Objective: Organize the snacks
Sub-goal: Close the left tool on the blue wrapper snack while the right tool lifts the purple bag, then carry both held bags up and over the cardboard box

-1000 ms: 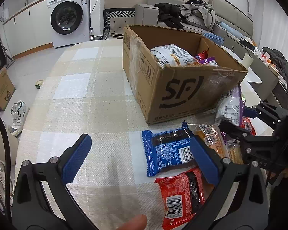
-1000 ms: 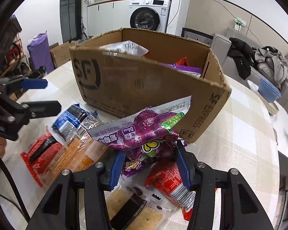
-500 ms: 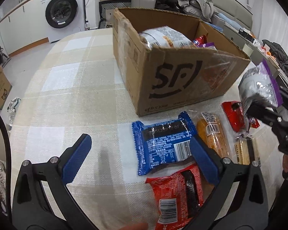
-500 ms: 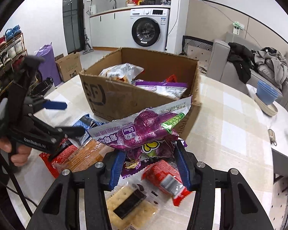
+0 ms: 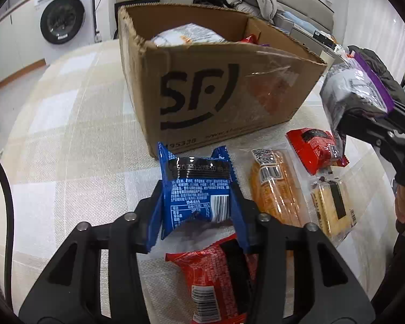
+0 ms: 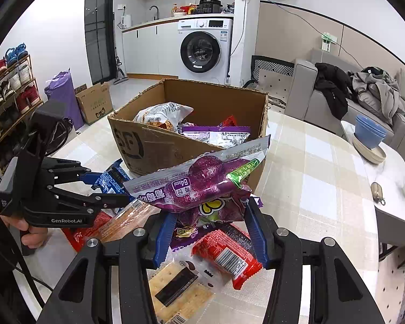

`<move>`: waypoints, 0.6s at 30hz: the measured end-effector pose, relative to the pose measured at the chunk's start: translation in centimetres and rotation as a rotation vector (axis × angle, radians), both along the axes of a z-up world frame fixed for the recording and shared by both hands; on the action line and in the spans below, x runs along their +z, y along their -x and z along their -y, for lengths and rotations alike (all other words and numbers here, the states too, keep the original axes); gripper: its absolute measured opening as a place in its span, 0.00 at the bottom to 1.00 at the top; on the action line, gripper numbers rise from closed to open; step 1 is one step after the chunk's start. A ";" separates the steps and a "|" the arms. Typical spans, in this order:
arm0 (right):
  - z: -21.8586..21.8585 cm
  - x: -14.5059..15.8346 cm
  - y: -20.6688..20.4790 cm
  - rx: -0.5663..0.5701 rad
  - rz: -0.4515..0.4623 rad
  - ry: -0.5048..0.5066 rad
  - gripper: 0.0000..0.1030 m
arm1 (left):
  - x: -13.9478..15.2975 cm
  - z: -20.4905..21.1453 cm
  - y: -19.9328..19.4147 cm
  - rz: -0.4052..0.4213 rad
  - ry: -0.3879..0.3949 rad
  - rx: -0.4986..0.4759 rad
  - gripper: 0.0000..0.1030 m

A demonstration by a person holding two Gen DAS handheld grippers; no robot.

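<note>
The cardboard box (image 5: 218,86) stands toward the middle of the checked table (image 5: 67,145) and already holds several packets, a pale bag and purple ones among them, so the sorting looks partly done. Just in front of its printed wall, the blue snack packet (image 5: 199,189) sits between the fingers of the left gripper (image 5: 197,210), whose jaws are closing on it; the blue pads press its sides and the wrapper bulges. Beside it on the table lie an orange cracker pack (image 5: 278,186), a clear pack of dark-filled crackers (image 5: 330,205), a red packet (image 5: 316,151) near the box's corner, and another red packet (image 5: 216,278) right under the left gripper. The right gripper (image 6: 210,224) is clamped on a bundle of purple snack bags (image 6: 202,189), held above the table just short of the box's near corner. Judging from this, two loads are ready to go in and four packets remain on the table.
</note>
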State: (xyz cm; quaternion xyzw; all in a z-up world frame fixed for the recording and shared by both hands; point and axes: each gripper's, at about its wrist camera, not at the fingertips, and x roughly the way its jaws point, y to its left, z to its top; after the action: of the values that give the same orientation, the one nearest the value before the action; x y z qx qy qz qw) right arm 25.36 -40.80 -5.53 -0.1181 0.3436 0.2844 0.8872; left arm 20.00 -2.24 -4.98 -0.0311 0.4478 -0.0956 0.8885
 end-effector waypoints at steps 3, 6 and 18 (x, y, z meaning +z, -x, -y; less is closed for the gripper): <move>0.1 0.1 0.0 0.002 0.003 -0.004 0.50 | 0.3 0.5 0.9 0.017 0.002 -0.001 0.38; 0.2 0.4 0.1 0.002 0.010 -0.013 0.50 | 1.0 0.6 1.4 0.042 0.008 -0.007 0.38; 0.6 1.9 0.7 0.004 0.047 -0.075 0.50 | 6.2 0.9 4.6 0.185 0.041 -0.015 0.38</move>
State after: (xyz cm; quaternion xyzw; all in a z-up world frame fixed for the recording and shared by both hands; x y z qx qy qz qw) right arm 24.63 -41.38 -3.64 -0.0921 0.3112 0.2962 0.8983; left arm 15.38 -3.16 1.18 -0.0371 0.3621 -0.1137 0.9244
